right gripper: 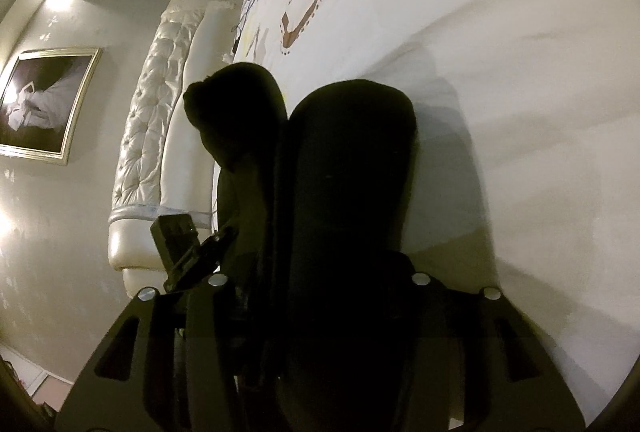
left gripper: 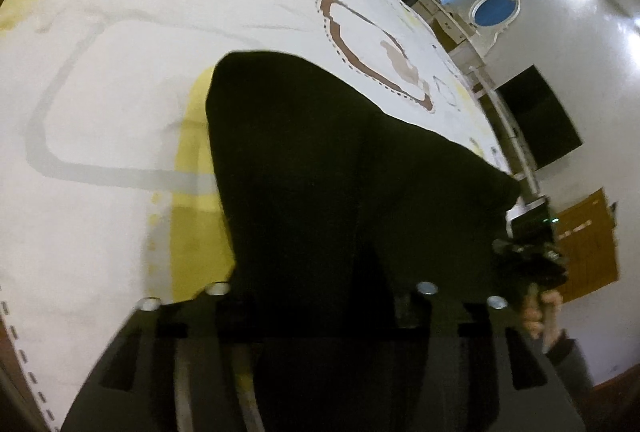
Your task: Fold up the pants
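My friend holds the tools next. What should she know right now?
Left tool: shut on the pants, dark cloth bunched between its fingers.
Right tool: shut on the pants too; it also shows in the left view.
The pants hang over the bed, lifted up.
Done: both ends gripped.
Left: lay the pants down and finish folding, probably.

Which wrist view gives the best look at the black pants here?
The left wrist view: the black pants spread wide against the patterned bedsheet, their outline clear. The right wrist view shows the pants only as two dark bulging folds close to the lens, filling the middle.
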{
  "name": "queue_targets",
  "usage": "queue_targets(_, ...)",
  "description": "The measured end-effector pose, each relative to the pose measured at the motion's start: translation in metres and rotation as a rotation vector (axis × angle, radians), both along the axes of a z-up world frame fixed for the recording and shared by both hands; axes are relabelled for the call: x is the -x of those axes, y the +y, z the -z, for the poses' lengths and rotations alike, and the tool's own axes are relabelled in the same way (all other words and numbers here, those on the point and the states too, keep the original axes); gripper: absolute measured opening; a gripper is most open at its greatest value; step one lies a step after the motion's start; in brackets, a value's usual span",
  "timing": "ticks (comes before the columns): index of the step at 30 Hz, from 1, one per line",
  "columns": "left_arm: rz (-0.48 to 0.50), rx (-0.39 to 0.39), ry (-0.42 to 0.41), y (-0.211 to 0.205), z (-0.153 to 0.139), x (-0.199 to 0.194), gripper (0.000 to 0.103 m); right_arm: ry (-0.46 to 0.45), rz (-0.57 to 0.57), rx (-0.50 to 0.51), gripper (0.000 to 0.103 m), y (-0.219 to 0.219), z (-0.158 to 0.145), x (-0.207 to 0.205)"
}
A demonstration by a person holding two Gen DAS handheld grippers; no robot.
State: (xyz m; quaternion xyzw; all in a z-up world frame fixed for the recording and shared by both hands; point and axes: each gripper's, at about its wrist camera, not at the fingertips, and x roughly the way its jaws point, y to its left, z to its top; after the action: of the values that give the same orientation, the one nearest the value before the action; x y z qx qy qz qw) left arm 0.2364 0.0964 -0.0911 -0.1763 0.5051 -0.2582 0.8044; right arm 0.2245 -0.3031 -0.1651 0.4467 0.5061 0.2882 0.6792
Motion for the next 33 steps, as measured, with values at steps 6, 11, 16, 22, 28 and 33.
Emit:
queue_targets(6,-0.057,-0.130,-0.074,0.004,-0.011,0.016,0.077,-0.009,0.064,-0.004,0.059,-0.011,-0.006,0.013)
queue_targets(11,-0.126,-0.152,-0.093,0.015,-0.017,0.034,0.083,-0.020,0.140,0.032,0.065,-0.023,-0.013,0.036)
queue_targets(16,-0.197,-0.189,-0.118,0.022,-0.026,0.060,0.084,-0.051,0.226,0.194,0.074,-0.032,-0.027,0.074)
queue_targets(22,-0.216,-0.287,-0.184,0.019,-0.033,0.106,0.084,-0.104,0.294,0.433,0.075,-0.013,-0.045,0.131)
queue_targets(28,-0.233,-0.344,-0.236,0.010,-0.038,0.150,0.084,-0.167,0.297,0.591,0.075,0.019,-0.059,0.175)
queue_targets(33,-0.206,-0.394,-0.251,-0.008,-0.036,0.182,0.084,-0.202,0.243,0.676,0.075,0.057,-0.066,0.191)
